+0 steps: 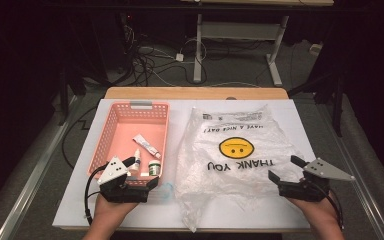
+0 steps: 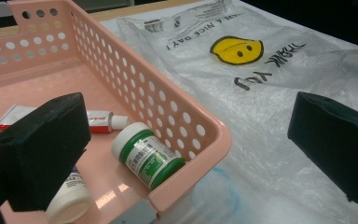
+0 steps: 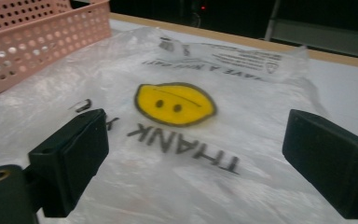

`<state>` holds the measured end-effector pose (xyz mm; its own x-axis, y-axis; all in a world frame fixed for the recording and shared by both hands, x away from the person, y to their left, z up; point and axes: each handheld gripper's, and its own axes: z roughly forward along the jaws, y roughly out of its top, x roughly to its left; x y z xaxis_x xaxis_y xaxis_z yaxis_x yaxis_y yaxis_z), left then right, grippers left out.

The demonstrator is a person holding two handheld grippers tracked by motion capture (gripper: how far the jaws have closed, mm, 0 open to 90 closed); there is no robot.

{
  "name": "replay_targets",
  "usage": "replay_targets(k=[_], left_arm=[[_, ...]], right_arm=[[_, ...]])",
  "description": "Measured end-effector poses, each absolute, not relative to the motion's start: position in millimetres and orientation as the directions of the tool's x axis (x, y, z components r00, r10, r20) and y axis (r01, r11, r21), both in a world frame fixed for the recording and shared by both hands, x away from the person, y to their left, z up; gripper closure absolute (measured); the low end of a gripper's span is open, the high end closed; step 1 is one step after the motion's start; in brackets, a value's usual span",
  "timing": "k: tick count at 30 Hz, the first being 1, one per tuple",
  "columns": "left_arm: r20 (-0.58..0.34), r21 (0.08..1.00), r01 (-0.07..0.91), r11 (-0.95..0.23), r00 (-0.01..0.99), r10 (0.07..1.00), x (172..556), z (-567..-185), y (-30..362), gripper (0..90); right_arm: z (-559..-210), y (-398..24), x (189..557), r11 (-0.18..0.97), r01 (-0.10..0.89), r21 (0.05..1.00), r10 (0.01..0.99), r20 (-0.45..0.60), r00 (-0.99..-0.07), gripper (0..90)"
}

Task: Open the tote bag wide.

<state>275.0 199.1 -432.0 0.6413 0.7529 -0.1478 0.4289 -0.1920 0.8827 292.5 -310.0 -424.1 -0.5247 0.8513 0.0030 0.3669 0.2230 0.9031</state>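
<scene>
A pink perforated basket (image 1: 141, 104) sits on the left of the white table top; a white tube (image 1: 146, 145), a small white bottle (image 1: 137, 161) and a green-labelled jar (image 1: 154, 167) lie in it. To its right lies a flat clear plastic bag (image 1: 235, 150) printed with a yellow smiley and "THANK YOU". My left gripper (image 1: 141, 172) hovers open over the basket's near right corner, with the jar (image 2: 147, 156), tube (image 2: 98, 120) and bottle (image 2: 70, 198) just ahead of its jaws. My right gripper (image 1: 285, 168) stands open at the bag's right side, the smiley (image 3: 177, 105) ahead between its jaws.
The table's wooden far edge (image 1: 195, 93) lies beyond the basket and bag. Past it, on the floor, are cables (image 1: 150, 60) and a white desk frame (image 1: 240, 35). A bluish smear (image 2: 228, 186) shows on the table under the bag's near left corner.
</scene>
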Motion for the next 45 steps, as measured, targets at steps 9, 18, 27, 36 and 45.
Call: replay_targets(k=[9,18,27,36,45], left_arm=[[-0.135,0.878,0.433,-0.204,0.632,0.763,277.4,-435.0,198.5,0.0],[-0.172,0.867,0.466,-0.178,0.615,0.770,276.6,-432.9,203.5,0.0],[-0.161,0.866,0.461,-0.192,0.621,0.767,274.9,-435.7,198.3,0.0],[-0.159,0.879,0.445,-0.174,0.616,0.772,272.6,-432.7,200.1,0.0],[-0.145,0.863,0.463,-0.201,0.608,0.780,274.2,-430.7,202.2,0.0]], right_arm=[[-440.7,-360.4,304.3,0.184,0.471,0.863,0.922,0.014,-0.387,20.9],[-462.6,-393.0,314.9,0.098,0.596,0.797,0.958,0.087,-0.273,37.8],[-473.2,-401.7,322.0,0.050,0.652,0.757,0.954,0.157,-0.254,43.4],[-474.6,-398.0,324.0,0.081,0.665,0.742,0.954,0.135,-0.267,47.2],[-475.5,-389.3,323.0,0.151,0.672,0.725,0.955,0.069,-0.289,64.4]])
